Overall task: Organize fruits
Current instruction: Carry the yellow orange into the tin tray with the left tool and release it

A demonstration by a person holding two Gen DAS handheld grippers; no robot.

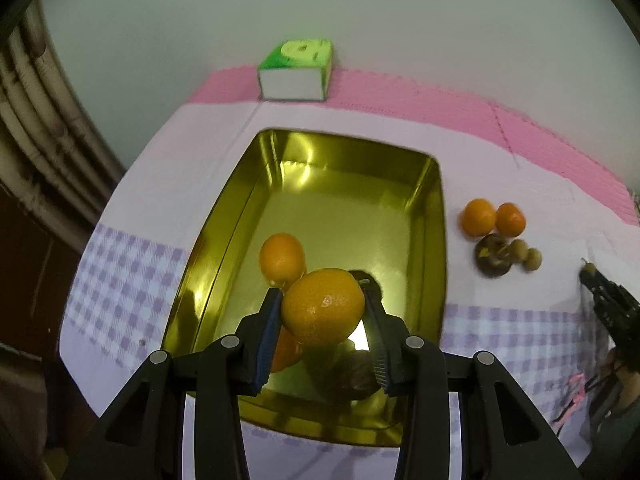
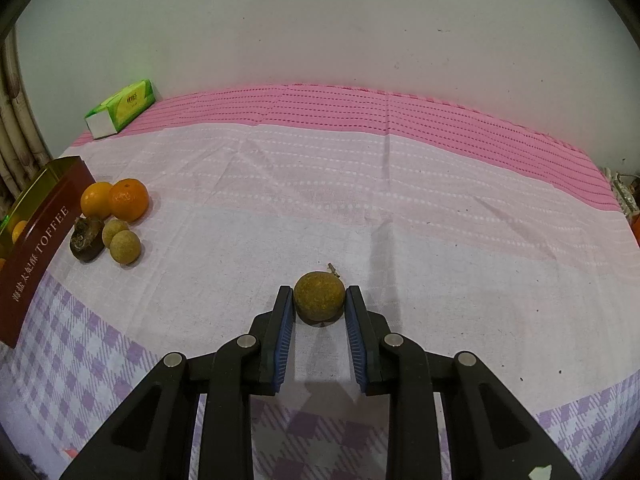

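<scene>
My left gripper (image 1: 323, 292) is shut on an orange (image 1: 323, 312) and holds it above the gold tin (image 1: 430, 196). Inside the tin lie another orange (image 1: 281, 258), a partly hidden orange (image 1: 286, 354) and a dark fruit (image 1: 352, 376) under the fingers. My right gripper (image 2: 320, 292) is shut on a small brown-green round fruit (image 2: 319, 298) just over the tablecloth. On the cloth beside the tin sit two oranges (image 2: 114, 200), a dark wrinkled fruit (image 2: 86, 240) and two small tan fruits (image 2: 122, 242). The same cluster (image 1: 494, 228) shows right of the tin in the left wrist view.
A green tissue box (image 1: 298, 72) stands at the back near the wall, also the tissue box (image 2: 122, 108) at far left. The tin's brown side reads TOFFEE (image 2: 36, 248). The other gripper (image 1: 608, 300) shows at the right edge. A pink, white and purple-check cloth (image 2: 360, 208) covers the table.
</scene>
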